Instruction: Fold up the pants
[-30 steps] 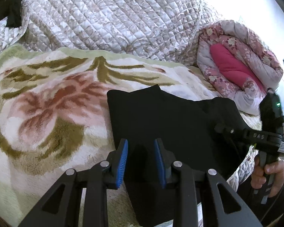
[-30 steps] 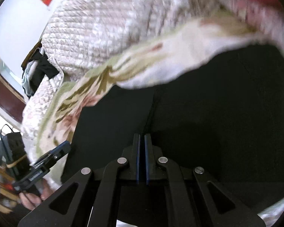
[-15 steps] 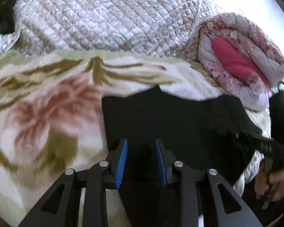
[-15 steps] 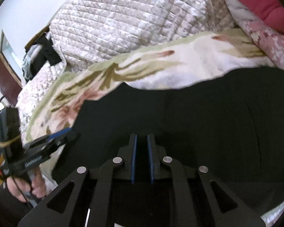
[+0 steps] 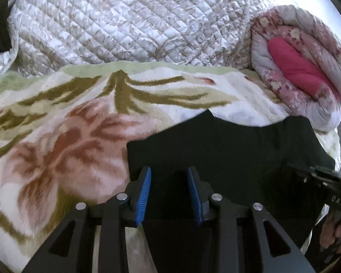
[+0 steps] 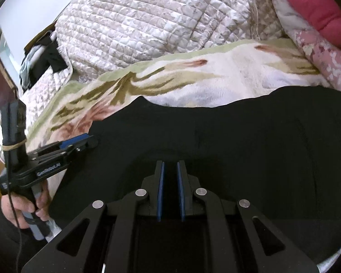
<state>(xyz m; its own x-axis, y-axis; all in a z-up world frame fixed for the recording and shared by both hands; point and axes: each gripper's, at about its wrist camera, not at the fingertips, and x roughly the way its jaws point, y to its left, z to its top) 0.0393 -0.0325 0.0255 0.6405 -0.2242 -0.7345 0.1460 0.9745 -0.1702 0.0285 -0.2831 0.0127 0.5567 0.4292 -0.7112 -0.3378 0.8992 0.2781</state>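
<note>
Black pants (image 5: 227, 145) lie folded flat on a floral blanket (image 5: 63, 132), also seen in the right wrist view (image 6: 238, 136). My left gripper (image 5: 169, 177) is open and empty, hovering over the pants' near left part. It also shows from the side in the right wrist view (image 6: 79, 142), at the pants' left edge. My right gripper (image 6: 170, 170) is open a little and empty, low over the middle of the pants. Its body shows at the right edge of the left wrist view (image 5: 325, 182).
A quilted white and beige cover (image 5: 129, 22) is piled behind the blanket. A rolled pink floral quilt (image 5: 302, 63) lies at the far right. Dark clothes (image 6: 45, 61) and a wooden frame sit at the far left.
My right gripper has opened from shut and let go of the pants, which now lie flat. Both grippers have pulled back slightly toward the near edge.
</note>
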